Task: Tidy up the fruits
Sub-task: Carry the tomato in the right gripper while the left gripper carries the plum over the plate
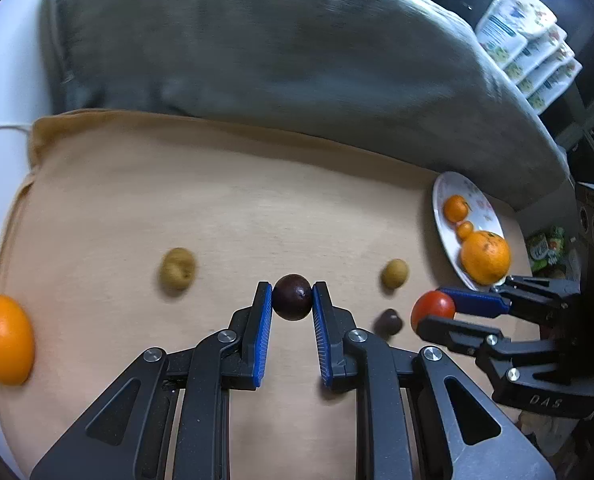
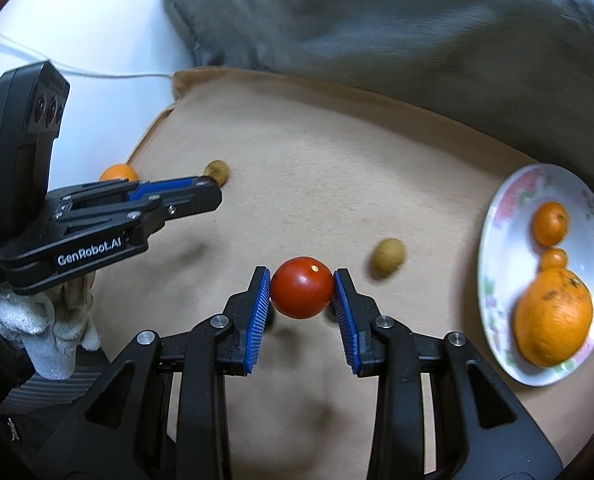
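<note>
My left gripper (image 1: pixel 292 286) is shut on a small dark purple round fruit (image 1: pixel 292 302), held just above a tan cloth (image 1: pixel 217 208). My right gripper (image 2: pixel 301 272) is shut on a red tomato (image 2: pixel 301 290), also lifted off the cloth. In the left wrist view the right gripper (image 1: pixel 431 309) hangs to the right with the tomato (image 1: pixel 437 304). A white flowered plate (image 2: pixel 493 280) at the right holds a large orange (image 2: pixel 553 316) and two smaller ones. Two brownish-green fruits (image 1: pixel 178 269) (image 1: pixel 394 274) and an orange (image 1: pixel 5 339) lie on the cloth.
A grey cushion (image 1: pixel 257 48) borders the far side of the cloth. A gloved hand (image 2: pixel 53 336) holds the left gripper (image 2: pixel 213 190). Stacked tissue packs (image 1: pixel 529 48) stand at the far right. A dark blurred spot (image 1: pixel 389 321) lies under the tomato; fruit or shadow, I cannot tell.
</note>
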Tool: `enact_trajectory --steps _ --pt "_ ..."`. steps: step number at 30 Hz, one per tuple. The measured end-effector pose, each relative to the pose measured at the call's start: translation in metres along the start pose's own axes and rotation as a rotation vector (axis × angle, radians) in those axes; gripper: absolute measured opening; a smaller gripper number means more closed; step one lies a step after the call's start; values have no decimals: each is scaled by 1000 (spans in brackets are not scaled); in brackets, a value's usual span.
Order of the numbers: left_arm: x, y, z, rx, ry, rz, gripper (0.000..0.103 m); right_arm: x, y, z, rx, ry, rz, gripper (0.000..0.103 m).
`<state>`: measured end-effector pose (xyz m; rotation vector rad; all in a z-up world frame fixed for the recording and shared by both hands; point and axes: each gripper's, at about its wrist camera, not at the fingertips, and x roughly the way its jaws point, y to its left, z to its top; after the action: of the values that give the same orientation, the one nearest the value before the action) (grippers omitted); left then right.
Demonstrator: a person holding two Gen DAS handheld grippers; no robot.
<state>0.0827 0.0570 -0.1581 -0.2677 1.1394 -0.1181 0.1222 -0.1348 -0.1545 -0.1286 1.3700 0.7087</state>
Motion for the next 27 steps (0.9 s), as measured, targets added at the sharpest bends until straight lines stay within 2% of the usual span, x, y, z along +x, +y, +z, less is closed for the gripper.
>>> enact_trajectory --steps 15,27 --pt "22 -78 16 111 20 -63 19 -62 -62 -32 141 -79 -74 34" --pt "32 -122 26 174 31 -102 19 -100 -110 -49 205 -119 -133 34"
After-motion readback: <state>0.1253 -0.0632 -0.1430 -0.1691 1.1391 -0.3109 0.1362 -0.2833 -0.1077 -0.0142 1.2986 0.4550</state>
